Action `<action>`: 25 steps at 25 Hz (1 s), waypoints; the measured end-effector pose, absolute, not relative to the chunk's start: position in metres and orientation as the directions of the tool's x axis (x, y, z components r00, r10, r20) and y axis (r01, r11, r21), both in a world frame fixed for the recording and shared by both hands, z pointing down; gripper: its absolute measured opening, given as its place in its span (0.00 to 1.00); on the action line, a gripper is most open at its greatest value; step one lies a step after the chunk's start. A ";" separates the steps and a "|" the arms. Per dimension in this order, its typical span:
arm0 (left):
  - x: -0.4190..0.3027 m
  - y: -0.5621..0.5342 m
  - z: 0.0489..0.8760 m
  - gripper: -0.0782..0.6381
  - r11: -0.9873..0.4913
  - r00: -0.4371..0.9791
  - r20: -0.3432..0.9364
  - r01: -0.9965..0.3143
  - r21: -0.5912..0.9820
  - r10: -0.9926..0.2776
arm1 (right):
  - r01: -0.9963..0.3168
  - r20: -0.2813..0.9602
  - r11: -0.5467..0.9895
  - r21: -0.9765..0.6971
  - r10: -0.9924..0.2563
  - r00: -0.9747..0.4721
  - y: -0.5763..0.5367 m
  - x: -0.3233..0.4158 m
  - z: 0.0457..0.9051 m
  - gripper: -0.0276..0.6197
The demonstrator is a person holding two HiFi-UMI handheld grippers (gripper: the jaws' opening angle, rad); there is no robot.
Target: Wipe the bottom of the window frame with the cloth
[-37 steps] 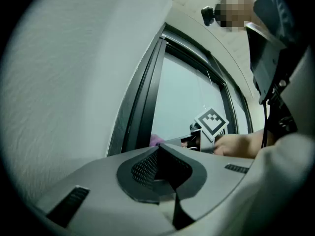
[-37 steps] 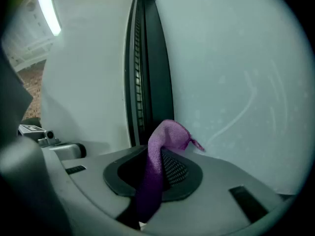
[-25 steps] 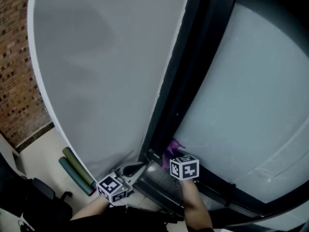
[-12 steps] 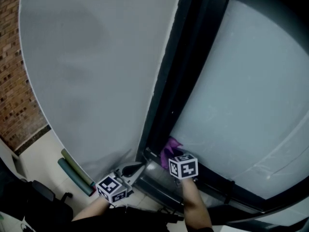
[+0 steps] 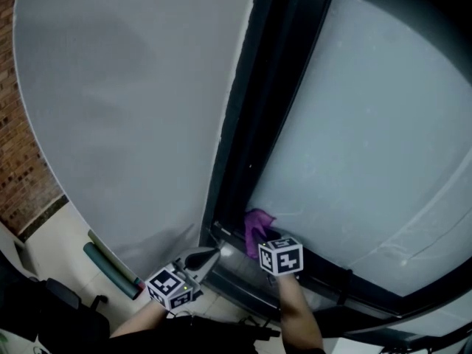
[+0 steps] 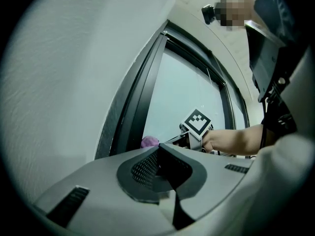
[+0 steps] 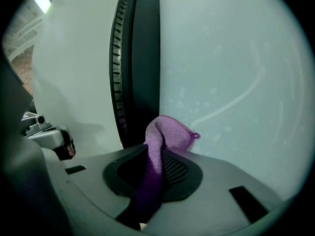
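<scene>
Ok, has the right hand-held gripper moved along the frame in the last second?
Yes, slightly: the right hand-held gripper, shut on the purple cloth, has slid rightward along the bottom rail, away from the dark upright.

The cloth point(image 5: 256, 226) is purple and soft-textured, bunched and folded over on itself, with a small loop at one corner. It is pinched between the jaws of the right gripper point(image 7: 153, 168), and its free end pokes out past them. It sits low at the corner of the dark window frame point(image 5: 247, 135), where the frame's upright meets its bottom rail.
</scene>
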State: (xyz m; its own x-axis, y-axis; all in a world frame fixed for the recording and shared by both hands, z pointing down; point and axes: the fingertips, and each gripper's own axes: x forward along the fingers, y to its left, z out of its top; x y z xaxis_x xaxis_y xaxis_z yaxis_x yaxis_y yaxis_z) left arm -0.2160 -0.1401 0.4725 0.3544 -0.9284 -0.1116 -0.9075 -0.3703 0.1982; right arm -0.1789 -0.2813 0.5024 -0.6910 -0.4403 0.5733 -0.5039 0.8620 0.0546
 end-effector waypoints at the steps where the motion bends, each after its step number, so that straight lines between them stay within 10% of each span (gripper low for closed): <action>1: -0.214 -0.141 0.473 0.11 -0.376 0.360 -0.111 -0.906 0.197 -0.926 | -0.510 0.574 0.859 0.053 -0.444 -0.689 -0.282 -0.175 0.502 0.16; 25: -0.165 -0.150 0.472 0.11 -0.499 0.490 -0.094 -0.847 0.181 -0.866 | -0.637 0.569 0.766 0.089 -0.564 -0.598 -0.285 -0.097 0.502 0.16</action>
